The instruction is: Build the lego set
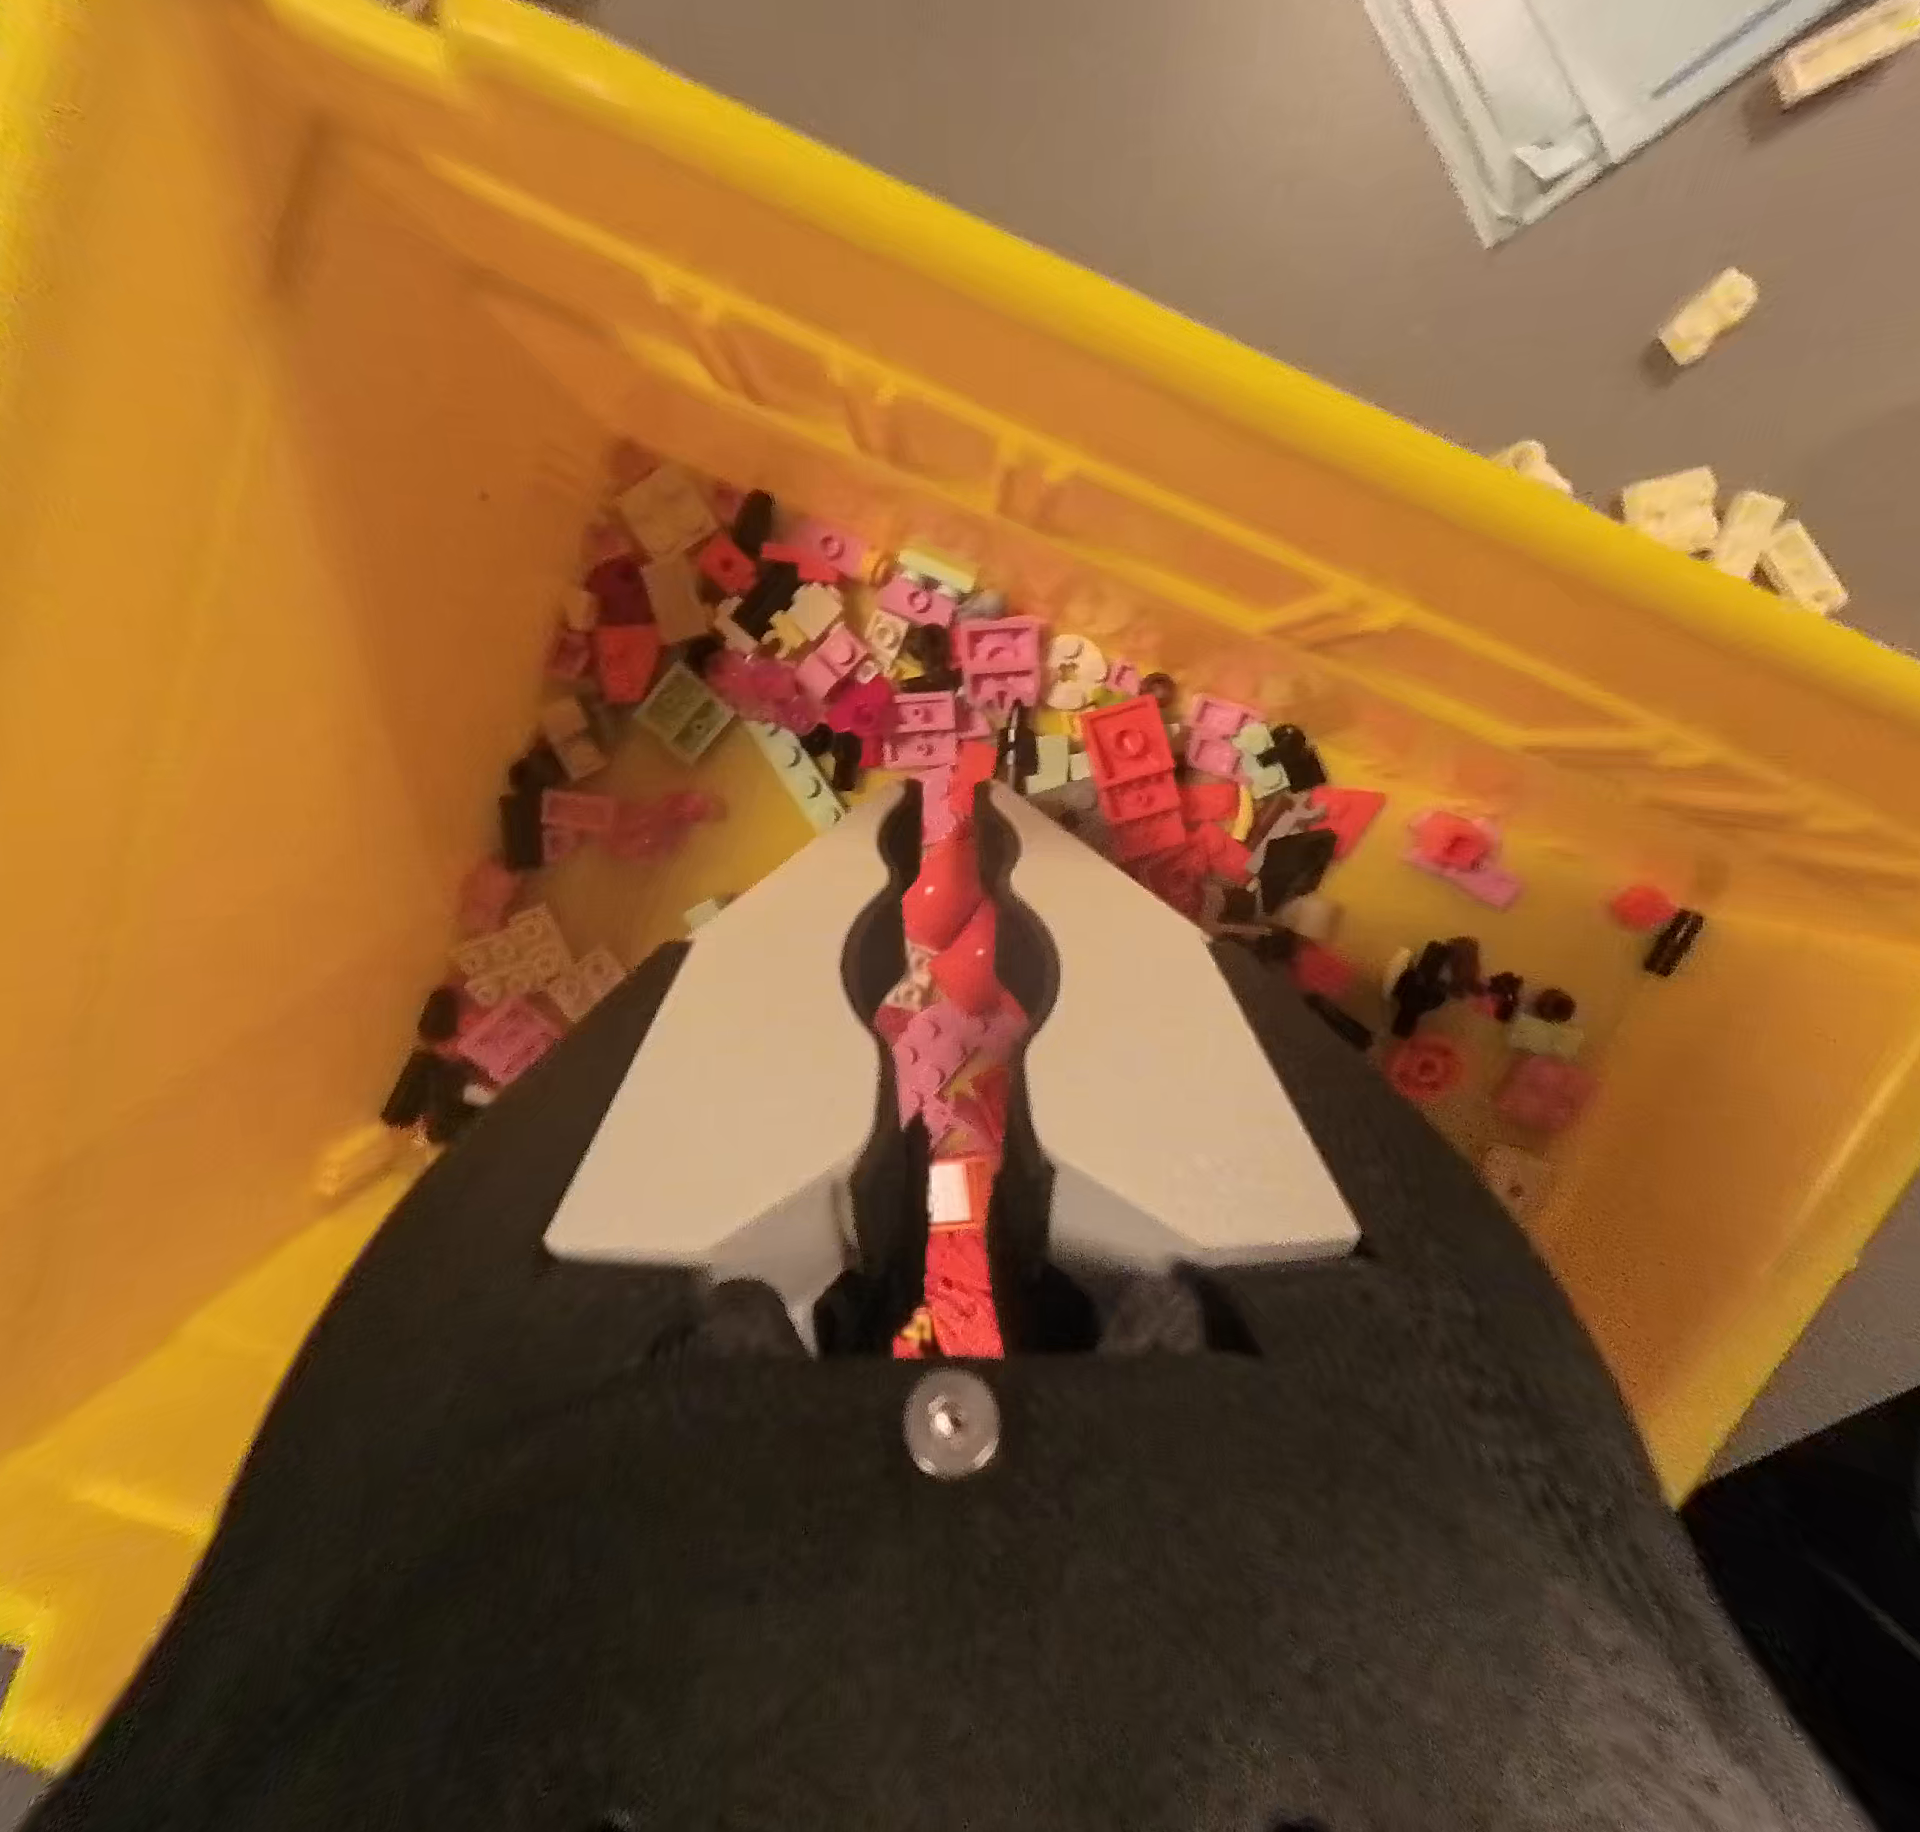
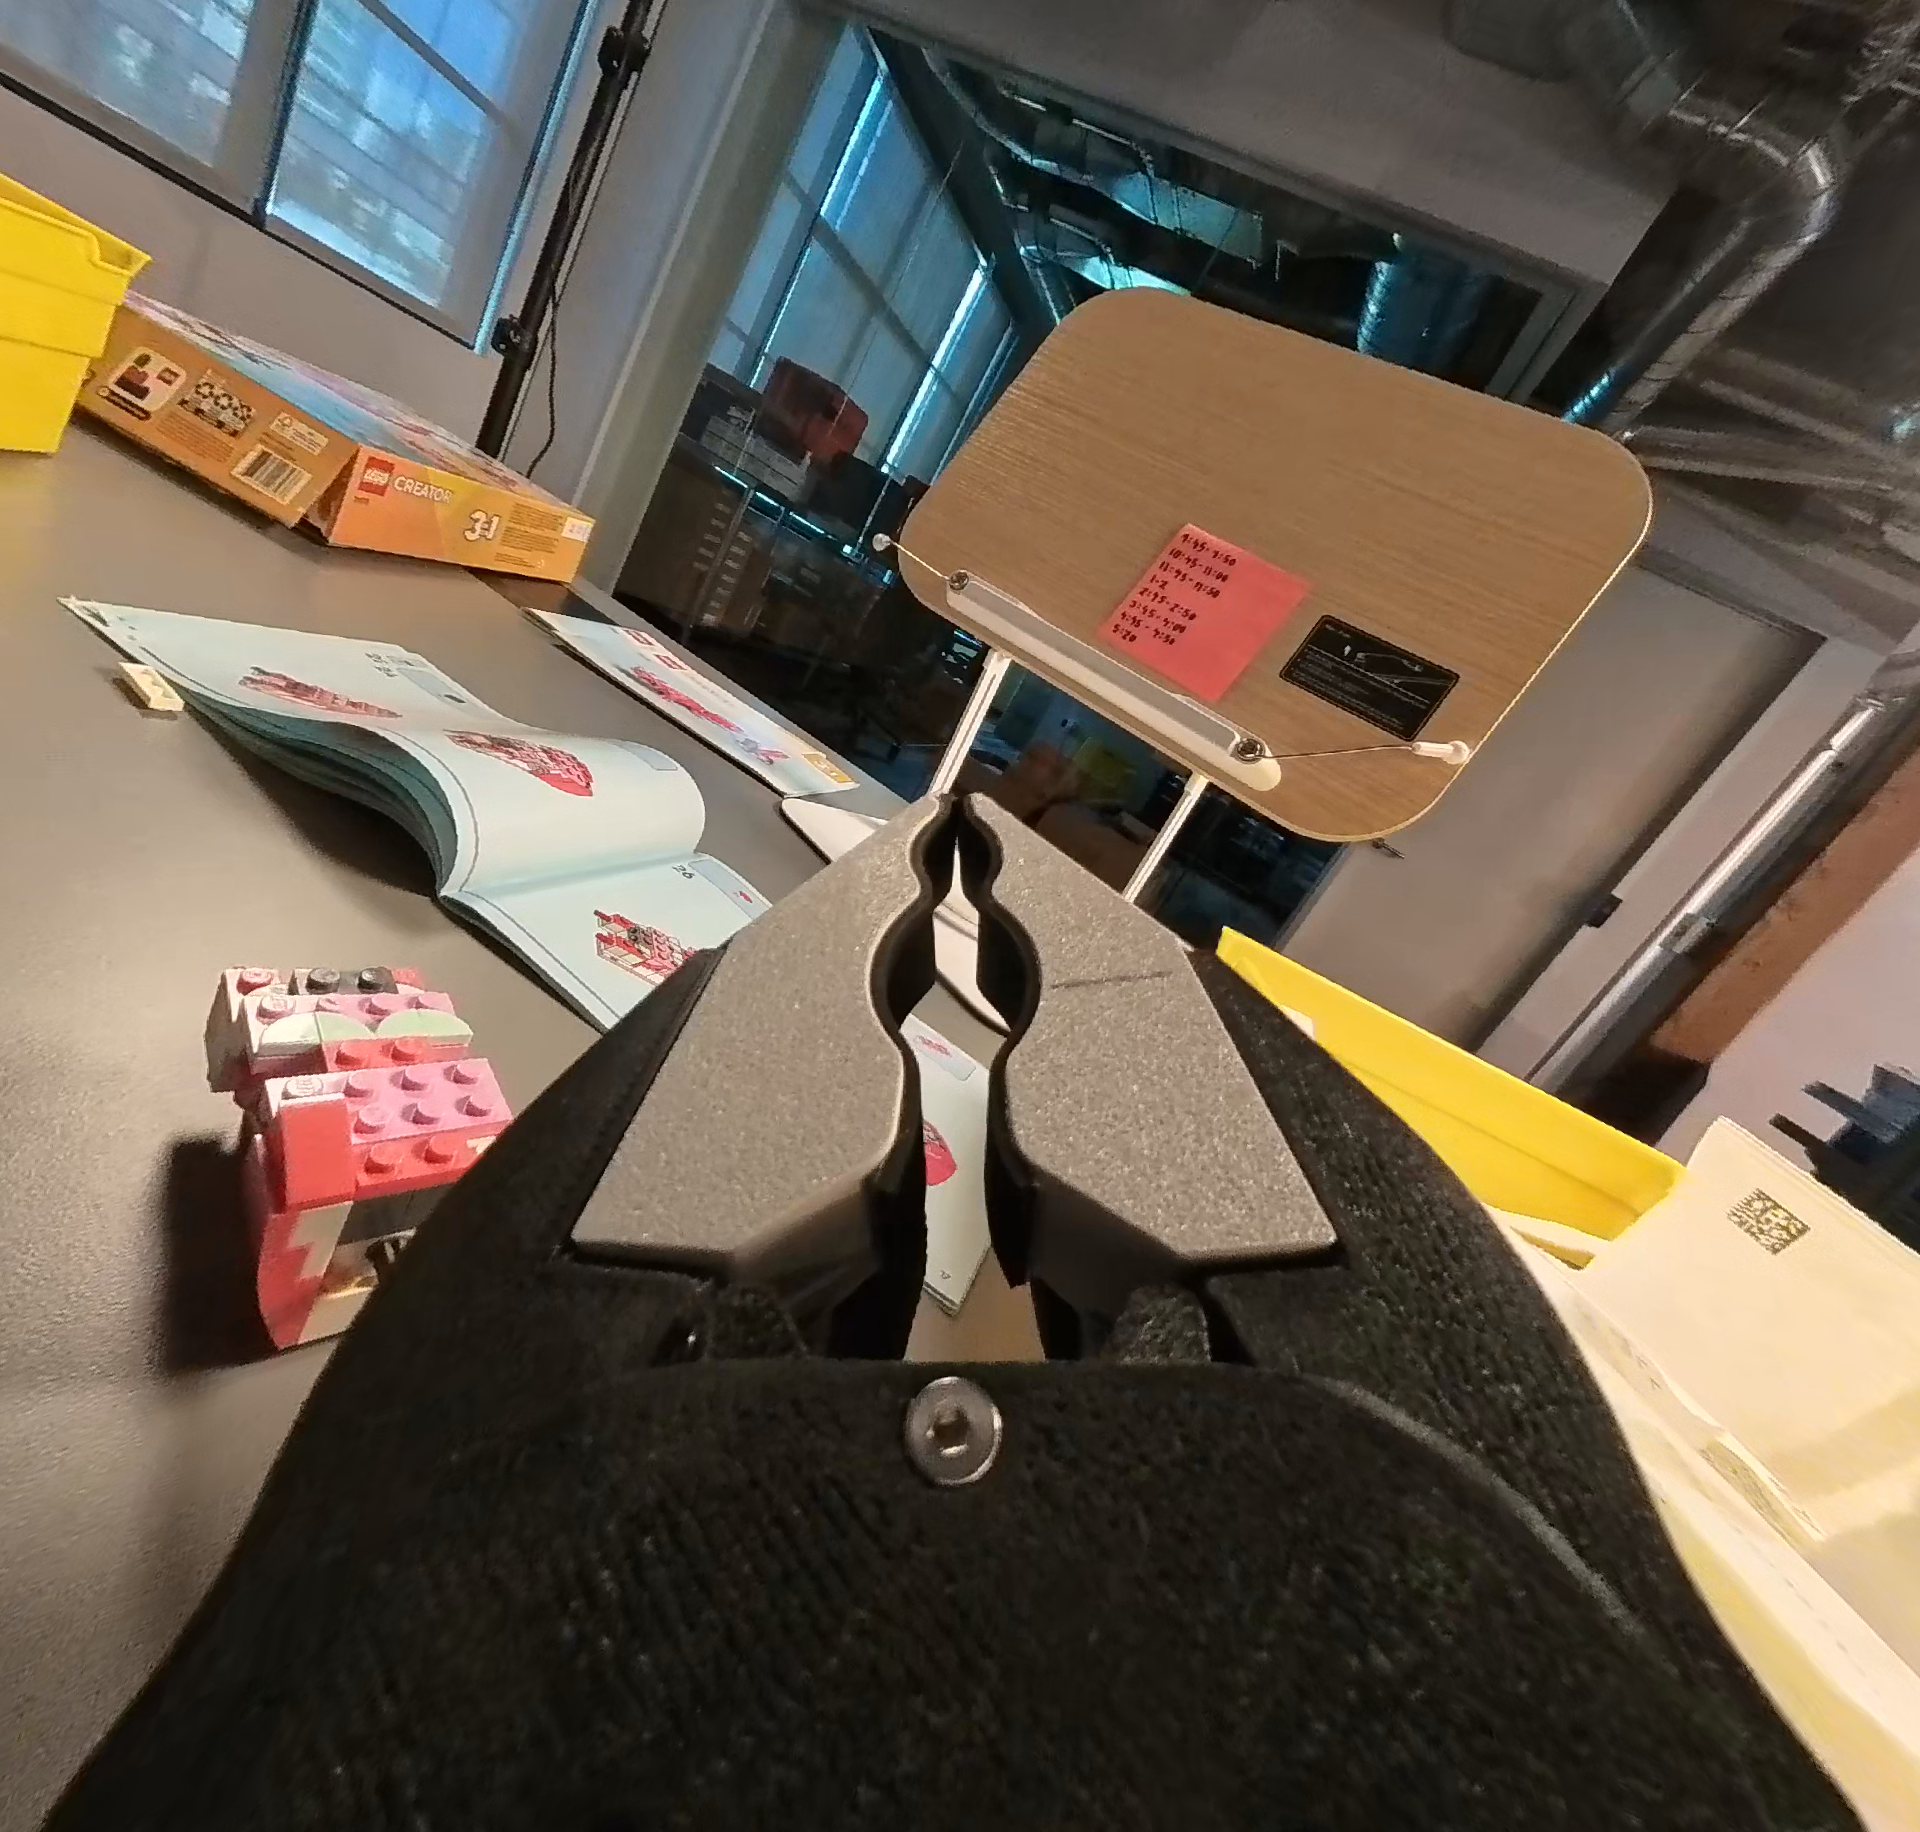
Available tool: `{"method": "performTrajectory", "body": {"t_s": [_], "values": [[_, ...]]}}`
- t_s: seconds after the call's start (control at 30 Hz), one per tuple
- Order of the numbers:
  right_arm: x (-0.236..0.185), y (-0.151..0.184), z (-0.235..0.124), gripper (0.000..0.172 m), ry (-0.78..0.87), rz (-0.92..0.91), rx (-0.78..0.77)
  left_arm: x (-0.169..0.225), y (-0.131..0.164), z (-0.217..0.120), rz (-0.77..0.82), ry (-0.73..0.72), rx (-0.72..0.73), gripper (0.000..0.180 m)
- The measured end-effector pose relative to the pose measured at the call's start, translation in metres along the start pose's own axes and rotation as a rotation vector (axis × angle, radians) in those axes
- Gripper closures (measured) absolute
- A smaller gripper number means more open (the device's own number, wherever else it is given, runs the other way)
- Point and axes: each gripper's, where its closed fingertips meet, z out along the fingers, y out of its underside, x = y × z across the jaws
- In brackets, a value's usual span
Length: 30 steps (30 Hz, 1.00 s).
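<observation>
The left gripper (image 1: 951, 795) reaches down into the yellow plastic bin (image 1: 312, 432), its pale fingers (image 1: 790, 1003) drawn close on what looks like a small red brick (image 1: 958, 780) atop the pile of loose pink, red and black bricks (image 1: 935, 681). The right gripper (image 2: 958, 808) hangs over the grey tabletop (image 2: 156, 847) with its fingers together and nothing between them, near the pink-and-red brick model (image 2: 353, 1107).

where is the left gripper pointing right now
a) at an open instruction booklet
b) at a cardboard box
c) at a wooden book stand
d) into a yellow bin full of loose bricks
d: the left gripper reaches down inside the yellow bin, its fingers nearly together just over the pile of pink, red and black bricks on the bin floor.
</observation>
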Motion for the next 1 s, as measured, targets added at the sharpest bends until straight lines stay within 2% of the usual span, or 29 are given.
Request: {"method": "performTrajectory", "body": {"t_s": [0.13,0.23,0.53,0.67,0.77,0.87,1.0], "values": [[-0.002,0.002,0.001,0.172,-0.010,0.003,-0.007,0.007,0.003,0.006,0.105,0.025,-0.026,0.173],[-0.004,0.003,0.002,0.172,-0.021,0.004,-0.013,-0.003,0.001,0.010,0.101,-0.043,-0.037,0.172],[-0.013,-0.002,0.002,0.172,-0.061,-0.019,0.011,-0.001,0.007,0.022,0.123,-0.017,-0.076,0.161],[-0.016,-0.001,0.002,0.172,-0.073,-0.034,0.006,-0.002,0.011,0.024,0.141,-0.024,-0.078,0.172],[-0.017,0.000,0.002,0.172,-0.074,-0.033,0.002,-0.001,0.012,0.023,0.139,-0.003,-0.077,0.173],[-0.015,0.000,0.003,0.172,-0.067,-0.029,0.000,0.002,0.006,0.013,0.086,0.046,-0.026,0.173],[-0.014,0.001,0.005,0.172,-0.058,-0.008,-0.002,0.017,-0.027,-0.025,0.002,0.165,0.163,0.174]]}}
